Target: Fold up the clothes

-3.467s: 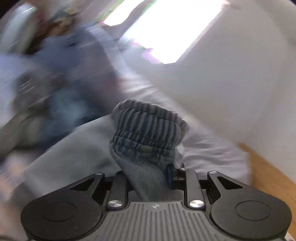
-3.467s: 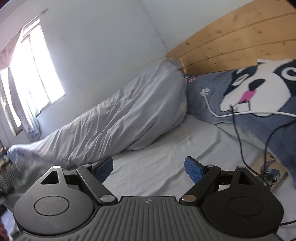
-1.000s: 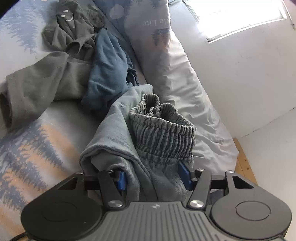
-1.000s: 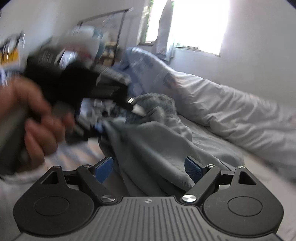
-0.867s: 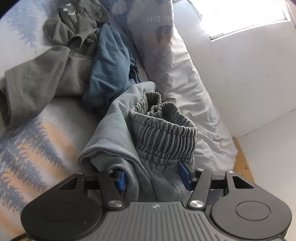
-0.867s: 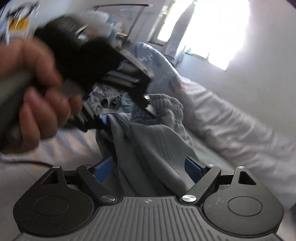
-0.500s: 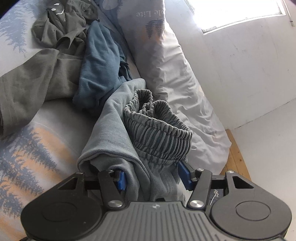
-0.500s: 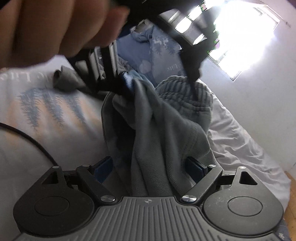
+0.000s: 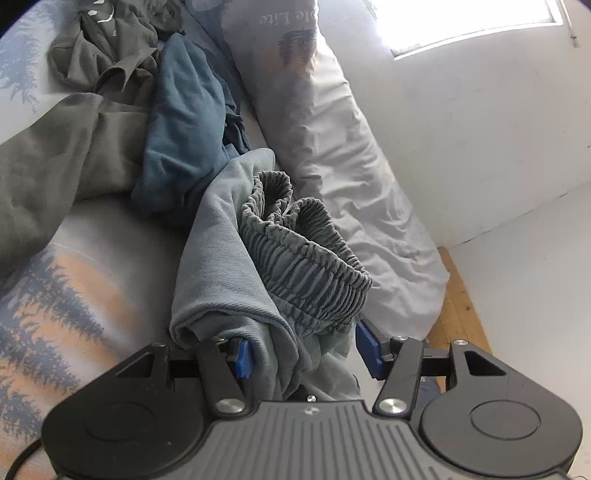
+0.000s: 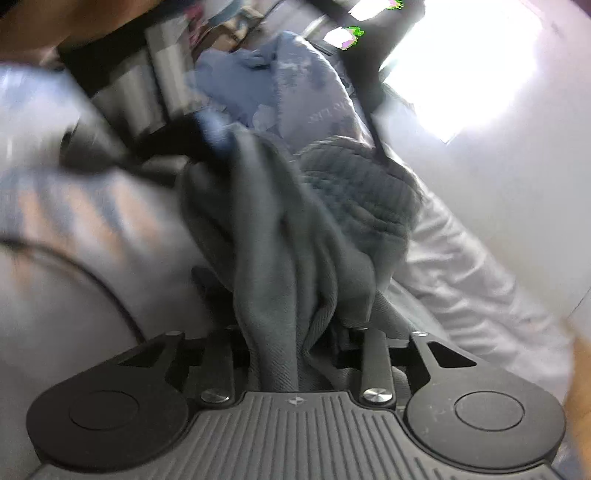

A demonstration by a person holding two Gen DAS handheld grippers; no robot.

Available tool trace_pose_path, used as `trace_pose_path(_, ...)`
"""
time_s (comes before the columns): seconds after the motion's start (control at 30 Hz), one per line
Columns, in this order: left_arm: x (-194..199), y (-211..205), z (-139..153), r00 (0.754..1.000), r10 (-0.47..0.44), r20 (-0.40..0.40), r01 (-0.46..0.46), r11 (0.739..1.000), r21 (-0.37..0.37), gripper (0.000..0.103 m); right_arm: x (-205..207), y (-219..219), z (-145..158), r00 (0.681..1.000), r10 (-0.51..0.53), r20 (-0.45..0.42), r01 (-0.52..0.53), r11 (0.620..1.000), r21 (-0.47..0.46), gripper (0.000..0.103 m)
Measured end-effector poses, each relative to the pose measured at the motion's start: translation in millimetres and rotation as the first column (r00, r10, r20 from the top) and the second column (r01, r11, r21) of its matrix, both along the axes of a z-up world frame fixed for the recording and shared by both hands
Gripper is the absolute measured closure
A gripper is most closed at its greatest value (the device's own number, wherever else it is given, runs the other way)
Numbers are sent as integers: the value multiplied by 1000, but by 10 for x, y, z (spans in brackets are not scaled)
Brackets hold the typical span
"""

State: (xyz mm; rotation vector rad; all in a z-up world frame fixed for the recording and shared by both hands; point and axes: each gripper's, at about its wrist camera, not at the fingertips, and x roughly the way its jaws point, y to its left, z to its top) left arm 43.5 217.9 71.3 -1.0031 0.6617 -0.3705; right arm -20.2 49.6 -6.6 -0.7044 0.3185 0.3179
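A pair of grey sweatpants (image 9: 229,266) with a ribbed elastic waistband (image 9: 306,258) hangs bunched above the bed. My left gripper (image 9: 306,355) is shut on a thick fold of them, with the blue pads (image 9: 242,356) against the cloth. In the blurred right wrist view the same sweatpants (image 10: 288,229) run down between the narrow jaws of my right gripper (image 10: 295,343). Those jaws are closing and pinch the cloth below the left gripper's pad (image 10: 218,138). The right pads are hidden by fabric.
An olive-grey garment (image 9: 62,155) and a teal one (image 9: 184,122) lie heaped on the tree-print bedsheet (image 9: 55,295). A rolled white duvet (image 9: 354,177) lines the wall side. Wooden boards (image 9: 461,306) show past it. A hand (image 10: 55,18) fills the right view's top left.
My right gripper came in low under the left one and its jaws went from wide apart to narrow on the hanging sweatpants. The left gripper kept its hold and barely moved.
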Motion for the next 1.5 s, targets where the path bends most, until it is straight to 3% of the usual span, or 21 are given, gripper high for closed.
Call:
trace_pose_path(0.17,-239,87,79,996,8,93,-9,1000,17,32,108,-268,278,995,9,-104,12,980,198,80)
trace_pose_path(0.23,-362,78,79,995,45,94,-49,998,40,32,169,-355,365,988,10,-153,33,961,274,80)
trace_pose_path(0.33,-453,8,46,995,71,68,-77,993,85,18,224,-441,475,981,6,-192,63,934,352,80)
trace_pose_path(0.43,-443,-89,-30,997,68,34,-72,991,112,18,331,-558,588,977,6,-214,82,913,400,80)
trace_pose_path(0.63,-301,-272,-92,997,55,57,-61,993,106,17,340,-540,566,979,23,-201,57,922,384,80)
trace_pose_path(0.9,16,-574,-242,999,37,-10,-35,987,157,16,218,-470,494,987,55,-151,-8,954,300,79)
trace_pose_path(1.1,130,-572,-242,997,59,-39,-51,982,182,15,34,-529,475,980,137,-146,-98,964,246,76)
trace_pose_path(1.23,203,-589,-342,993,89,-82,-71,978,198,13,-109,-692,533,959,208,-194,-148,947,284,71)
trace_pose_path(1.27,208,-612,-349,992,91,-85,-72,975,212,13,-133,-745,556,953,221,-208,-153,942,300,65)
trace_pose_path(1.3,208,-637,-344,992,93,-86,-71,972,222,12,-169,-826,599,945,243,-217,-163,929,332,61)
trace_pose_path(1.37,204,-688,-312,993,83,-82,-60,966,250,12,-232,-1006,703,935,280,-216,-176,898,403,39)
trace_pose_path(1.5,173,-717,-262,994,72,-79,-50,965,256,12,-260,-1421,927,933,308,-187,-169,833,527,33)
